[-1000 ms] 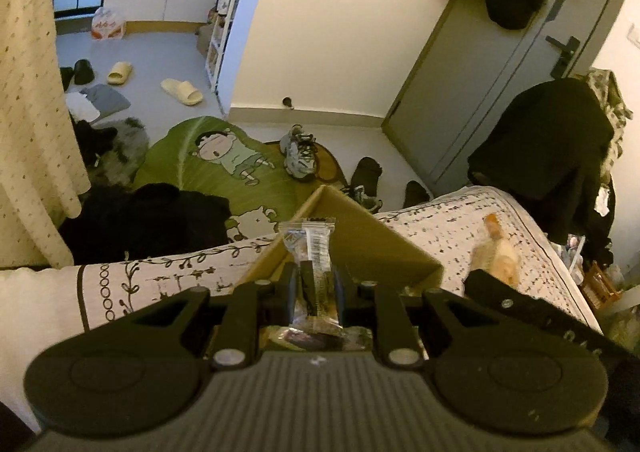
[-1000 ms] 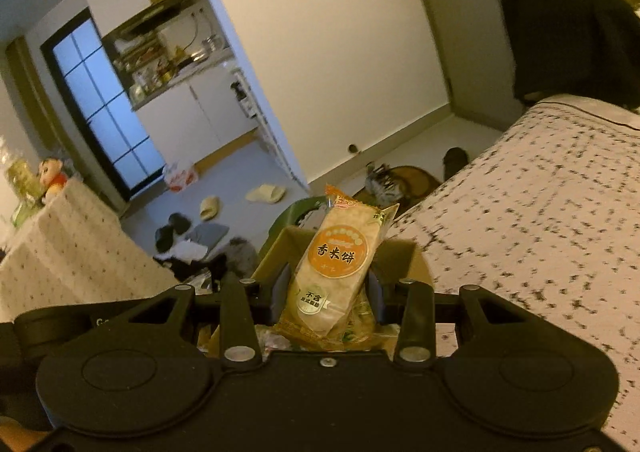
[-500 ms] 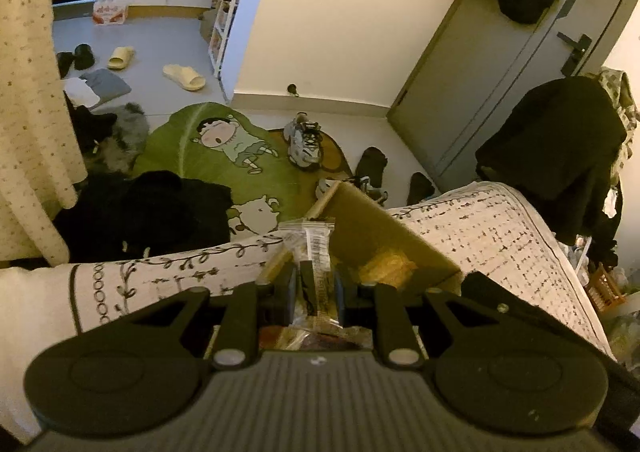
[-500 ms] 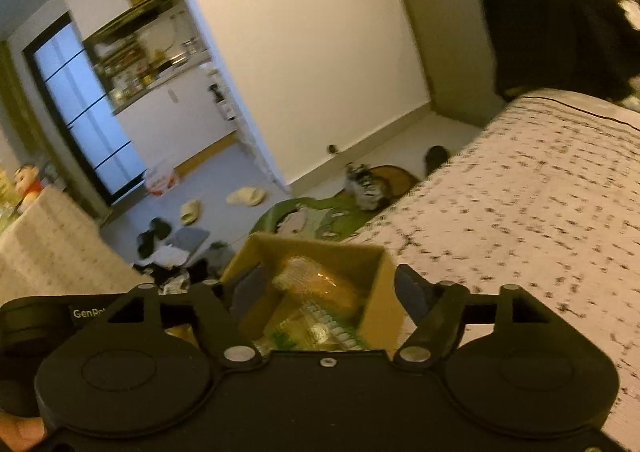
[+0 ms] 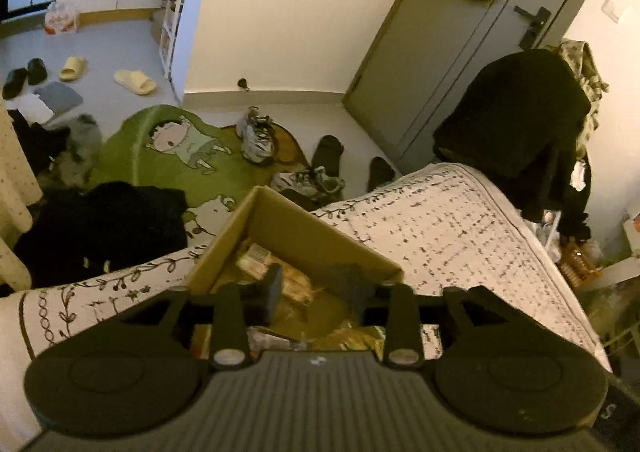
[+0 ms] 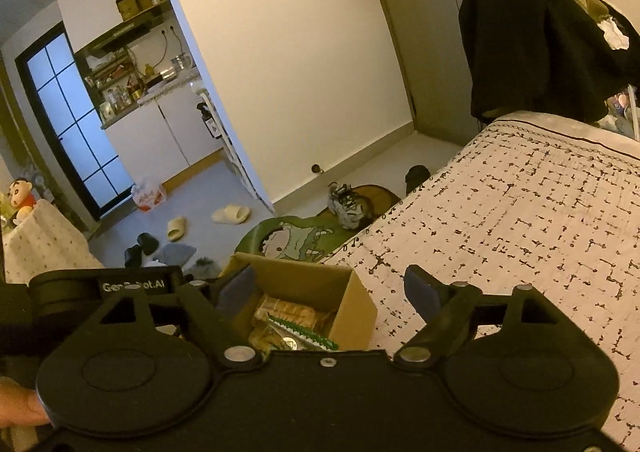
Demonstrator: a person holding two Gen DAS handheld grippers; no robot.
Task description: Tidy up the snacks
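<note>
A brown cardboard box sits at the corner of the bed, with several wrapped snacks inside. It also shows in the right wrist view, holding rice cracker packs. My left gripper is open and empty right above the box. My right gripper is open and empty, also over the box. The left gripper's body shows at the left of the right wrist view.
The bed has a white patterned cover. The floor beyond holds a green cartoon rug, sneakers, slippers and dark clothes. A chair draped in black clothing stands by the grey door.
The right gripper opened and dropped its rice cracker pack into the box. The left gripper then opened and let go of its clear-wrapped snack, which now lies in the box.
</note>
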